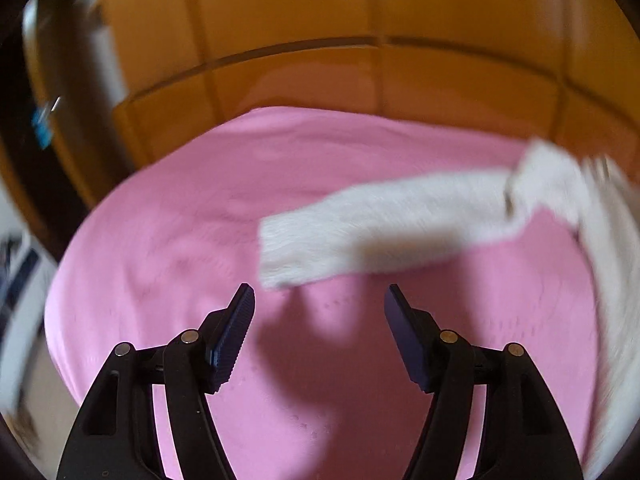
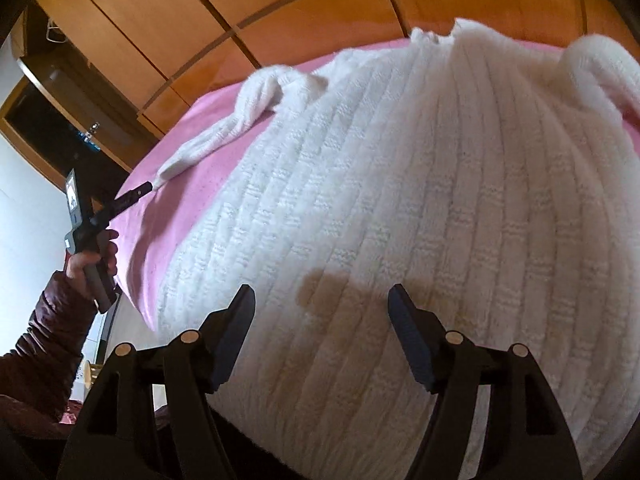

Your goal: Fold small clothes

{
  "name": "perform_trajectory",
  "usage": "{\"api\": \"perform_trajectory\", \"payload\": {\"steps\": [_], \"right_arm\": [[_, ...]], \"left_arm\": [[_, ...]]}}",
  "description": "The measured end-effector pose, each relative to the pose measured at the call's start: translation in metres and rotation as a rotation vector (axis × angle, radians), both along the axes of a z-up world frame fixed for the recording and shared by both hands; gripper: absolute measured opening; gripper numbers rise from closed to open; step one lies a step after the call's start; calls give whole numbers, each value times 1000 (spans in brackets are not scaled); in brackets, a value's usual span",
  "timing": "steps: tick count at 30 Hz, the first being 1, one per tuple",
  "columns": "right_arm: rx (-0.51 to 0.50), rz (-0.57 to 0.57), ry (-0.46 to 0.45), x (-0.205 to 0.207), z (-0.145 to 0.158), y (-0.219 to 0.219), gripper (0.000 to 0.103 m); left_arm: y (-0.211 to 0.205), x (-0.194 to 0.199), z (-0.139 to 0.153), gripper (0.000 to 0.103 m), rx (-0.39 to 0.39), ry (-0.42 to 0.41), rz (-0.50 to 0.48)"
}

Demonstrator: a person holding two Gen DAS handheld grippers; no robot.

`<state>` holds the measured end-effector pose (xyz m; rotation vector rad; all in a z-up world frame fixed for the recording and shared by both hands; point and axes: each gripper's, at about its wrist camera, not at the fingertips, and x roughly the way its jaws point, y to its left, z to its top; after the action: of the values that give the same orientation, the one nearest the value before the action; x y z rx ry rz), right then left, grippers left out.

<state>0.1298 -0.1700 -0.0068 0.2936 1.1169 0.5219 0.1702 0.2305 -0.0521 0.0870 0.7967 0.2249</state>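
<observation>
- Both grippers stand wide, holding nothing: left gripper [image 1: 320,312] near the sleeve [image 1: 360,232].
- Right gripper [image 2: 320,312] is over the white sweater [image 2: 420,200] on the pink sheet [image 2: 192,200].

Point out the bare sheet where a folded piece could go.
Widest bare stretch: the pink sheet left of the white sleeve, running back to the wooden wardrobe. A narrower strip lies between the sleeve and the sweater's body. The right side is crowded: the sweater covers it.

A white ribbed-knit sweater [image 2: 400,200] lies on a pink sheet [image 1: 180,240] before orange-brown wooden panels [image 1: 300,8].
</observation>
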Motion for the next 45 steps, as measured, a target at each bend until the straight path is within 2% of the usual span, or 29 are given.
{"api": "perform_trajectory", "payload": {"steps": [1, 3, 6, 8, 9, 10, 11, 12, 15, 18, 19, 22, 25, 27, 28, 29, 30, 31, 32, 36, 38, 40, 43, 45], "right_arm": [[7, -9, 13, 2, -3, -1, 69], [12, -17, 19, 4, -4, -2, 69], [4, -28, 23, 7, -4, 0, 70], [1, -36, 26, 9, -4, 2, 70], [1, -40, 30, 9, -4, 1, 70], [1, -44, 32, 10, -4, 1, 70], [1, -47, 33, 10, -4, 1, 70], [2, -49, 33, 10, -4, 1, 70], [9, -55, 33, 15, -5, 2, 71], [19, -56, 28, 17, -5, 2, 72], [25, -56, 27, 17, -6, 2, 73], [46, -58, 18, 18, -7, 1, 74], [54, -62, 12, 18, -9, 0, 74], [57, -64, 8, 17, -9, -2, 74], [58, -67, 7, 17, -9, -3, 74], [57, -68, 8, 17, -8, -4, 74], [55, -69, 9, 16, -8, -5, 74], [54, -70, 11, 16, -7, -5, 74], [53, -69, 13, 15, -7, -6, 74], [37, -62, 16, 16, -4, -5, 74], [16, -46, -1, 18, 3, -1, 74], [17, -35, -15, 26, 11, 0, 73], [-43, -9, -92, 56, 31, 5, 72], [-64, 31, -140, 90, 44, 14, 71]], "left_arm": [[-6, 5, -7, 66, 41, 24, -34], [-10, 20, -17, 66, 77, 47, -56], [2, 38, -30, 66, 81, 52, -58], [10, 47, -27, 65, 53, 49, -55], [10, 52, -23, 57, 36, 44, -57], [13, 57, -20, 30, 10, 48, -67], [14, 61, -17, 11, 4, 56, -71], [11, 61, -11, 11, 0, 65, -72], [26, 54, 20, 8, -108, 40, -55], [51, 33, 70, 8, -270, -10, -10], [66, 26, 88, 8, -340, -11, 32], [104, 24, 117, 8, -485, 6, 128], [126, 36, 125, 8, -557, 66, 210], [138, 46, 113, 8, -632, 107, 299], [140, 52, 109, 11, -626, 106, 313], [142, 58, 101, 23, -572, 111, 362], [145, 59, 94, 33, -550, 123, 408], [150, 58, 83, 53, -573, 121, 444], [151, 53, 75, 59, -583, 117, 469], [158, 43, 41, 59, -520, 167, 516], [164, 34, 21, 59, -549, 188, 543], [171, 30, 8, 59, -582, 179, 576], [179, 31, -3, 59, -630, 131, 604], [180, 39, -3, 59, -570, 100, 605]]}}
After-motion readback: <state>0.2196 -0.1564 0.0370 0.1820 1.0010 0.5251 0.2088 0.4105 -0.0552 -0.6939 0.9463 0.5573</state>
